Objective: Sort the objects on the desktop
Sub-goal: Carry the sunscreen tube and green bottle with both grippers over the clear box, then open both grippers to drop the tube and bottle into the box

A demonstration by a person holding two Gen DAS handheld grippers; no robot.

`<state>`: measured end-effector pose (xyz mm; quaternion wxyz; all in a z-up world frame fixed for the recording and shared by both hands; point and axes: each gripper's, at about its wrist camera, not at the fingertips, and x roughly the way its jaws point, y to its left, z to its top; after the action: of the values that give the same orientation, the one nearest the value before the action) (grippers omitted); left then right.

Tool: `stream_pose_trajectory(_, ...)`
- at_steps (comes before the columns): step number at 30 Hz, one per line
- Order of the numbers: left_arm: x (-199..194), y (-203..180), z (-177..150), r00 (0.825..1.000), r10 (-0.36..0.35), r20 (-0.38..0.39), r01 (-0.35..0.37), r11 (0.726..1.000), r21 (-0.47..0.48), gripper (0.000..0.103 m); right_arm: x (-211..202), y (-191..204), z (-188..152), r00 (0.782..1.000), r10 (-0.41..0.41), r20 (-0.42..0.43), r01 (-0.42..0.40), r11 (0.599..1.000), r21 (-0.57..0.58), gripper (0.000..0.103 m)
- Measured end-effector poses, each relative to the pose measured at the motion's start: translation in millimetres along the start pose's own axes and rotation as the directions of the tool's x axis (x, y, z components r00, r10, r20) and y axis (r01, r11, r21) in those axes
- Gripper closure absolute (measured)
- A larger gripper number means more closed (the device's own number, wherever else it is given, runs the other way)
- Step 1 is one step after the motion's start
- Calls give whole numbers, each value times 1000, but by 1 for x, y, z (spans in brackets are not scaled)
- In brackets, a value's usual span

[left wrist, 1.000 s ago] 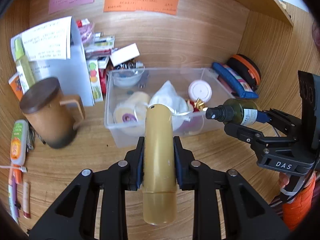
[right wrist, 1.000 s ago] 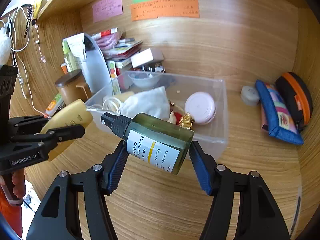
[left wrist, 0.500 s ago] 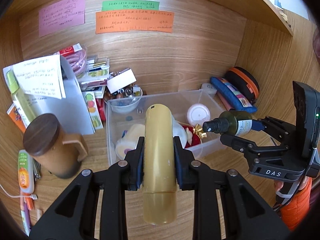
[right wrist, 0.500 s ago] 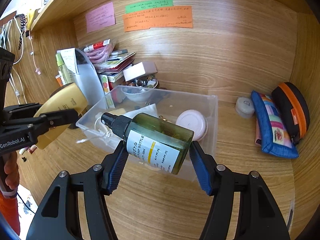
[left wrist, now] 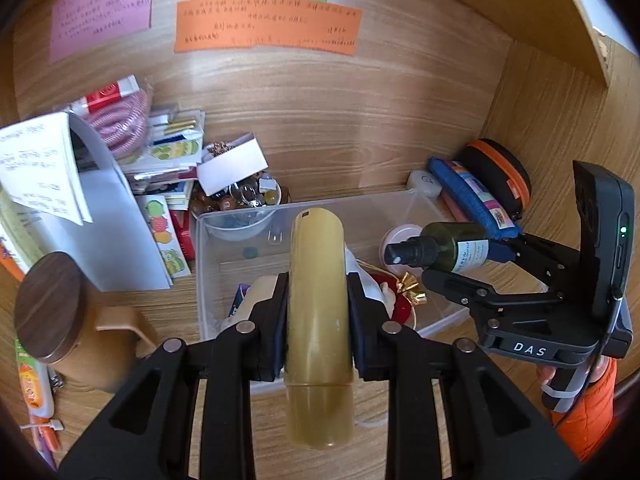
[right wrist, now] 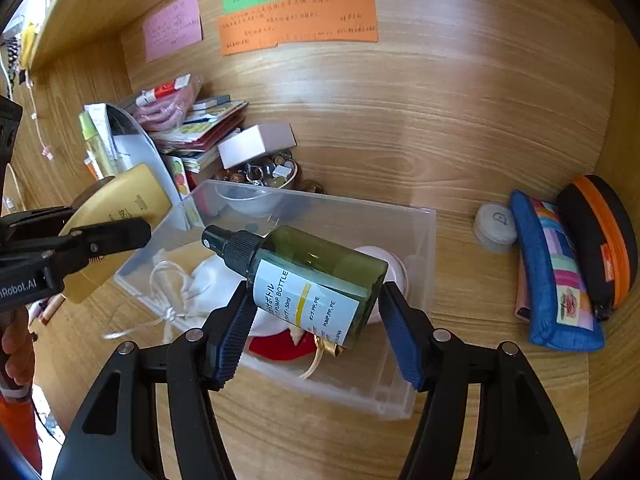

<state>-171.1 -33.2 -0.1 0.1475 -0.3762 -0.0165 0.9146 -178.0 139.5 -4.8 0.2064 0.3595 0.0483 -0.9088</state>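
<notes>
My left gripper (left wrist: pixel 317 320) is shut on a gold tube (left wrist: pixel 318 320), held above the near edge of a clear plastic bin (left wrist: pixel 312 204). The tube also shows in the right wrist view (right wrist: pixel 120 216). My right gripper (right wrist: pixel 316 320) is shut on a green pump bottle (right wrist: pixel 316 280) with a black spray top, held over the bin's near right part (right wrist: pixel 420 240). The bottle shows in the left wrist view (left wrist: pixel 452 246). The bin holds a white cloth pouch (right wrist: pixel 208 284), a pink round jar (left wrist: pixel 394 236), a small clear bowl (right wrist: pixel 248 200) and a red item with a gold bow (left wrist: pixel 412 290).
A brown lidded mug (left wrist: pixel 52 312) stands left of the bin. White papers and a stack of booklets (left wrist: pixel 168 148) fill the back left. A blue pouch (right wrist: pixel 556 284), an orange-black case (right wrist: pixel 600 240) and a small white jar (right wrist: pixel 496 222) lie at the right. Coloured notes (left wrist: pixel 264 26) hang on the back wall.
Both grippers have risen and drawn back with their loads. The bin and the desk now look lower and farther away. Both grips are unchanged.
</notes>
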Motion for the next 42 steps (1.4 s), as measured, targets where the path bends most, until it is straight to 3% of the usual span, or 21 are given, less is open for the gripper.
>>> stream_pose_trajectory(24, 72, 7, 11, 996, 9, -88, -6, 1000, 24, 78, 65, 2, 15, 995, -21, -94, 15, 997, -70, 44)
stream_pose_trajectory(42, 81, 14, 11, 996, -21, -91, 20, 1000, -2, 77, 70, 12, 11, 993, -95, -74, 82, 983, -161, 44)
